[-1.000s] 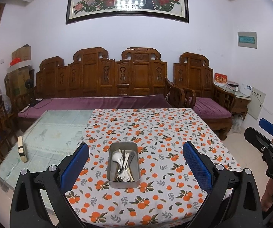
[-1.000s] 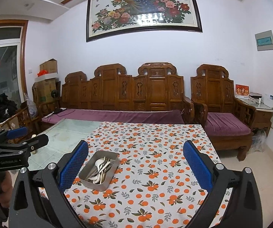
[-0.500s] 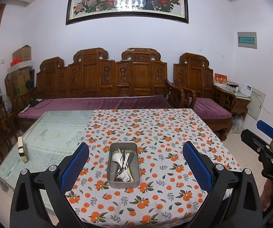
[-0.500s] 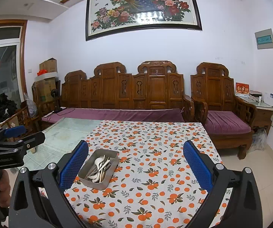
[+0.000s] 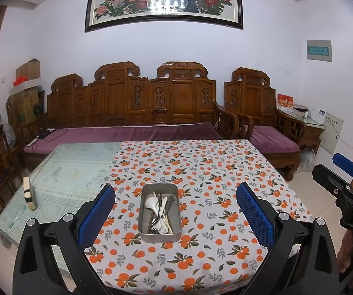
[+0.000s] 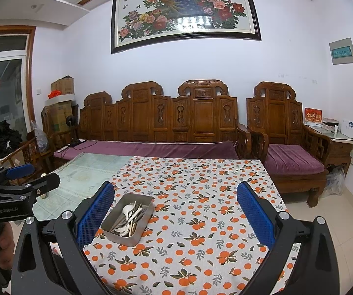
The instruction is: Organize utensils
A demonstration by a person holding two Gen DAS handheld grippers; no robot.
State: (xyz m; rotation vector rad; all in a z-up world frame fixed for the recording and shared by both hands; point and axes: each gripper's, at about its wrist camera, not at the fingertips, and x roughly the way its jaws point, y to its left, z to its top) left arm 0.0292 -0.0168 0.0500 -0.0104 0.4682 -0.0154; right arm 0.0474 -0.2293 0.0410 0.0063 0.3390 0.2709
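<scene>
left fingers: my left gripper (image 5: pixel 176 217) spread wide, blue pads (image 5: pixel 97 215) well apart, nothing between them. Hangs above the near table edge, aimed straight at the tin.
right fingers: my right gripper (image 6: pixel 176 217) just as wide, pads (image 6: pixel 255 215) bare, holding nothing. Tin sits off toward its left finger.
tin: metal tin (image 5: pixel 160 212) flat on the orange-print cloth (image 5: pixel 201 172), near middle of the table, long side running near to far.
utensils: utensils (image 5: pixel 160 211) all piled loose in the tin: a white spoon (image 5: pixel 150 202), pale chopsticks, metal handles, a fork head at the near end. Mixed, crossing one another, not sorted by kind.
cloth around tin: no utensil lying loose on it that I can see in either view.
other: small block (image 5: pixel 28 193) upright on the bare glass top (image 5: pixel 73 167), far left of the tin.
progress: everything gathered in one container, grippers clear. Fits a finished collect-into-tin; fits equally a heap waiting to be taken out and sorted. Can't settle which.
change vs earlier: tin and contents same spot, same lie. In the left view my right gripper sits a little lower at the right edge than a second ago; right camera shifted slightly, tin reads a bit nearer centre. No grasp made.
</scene>
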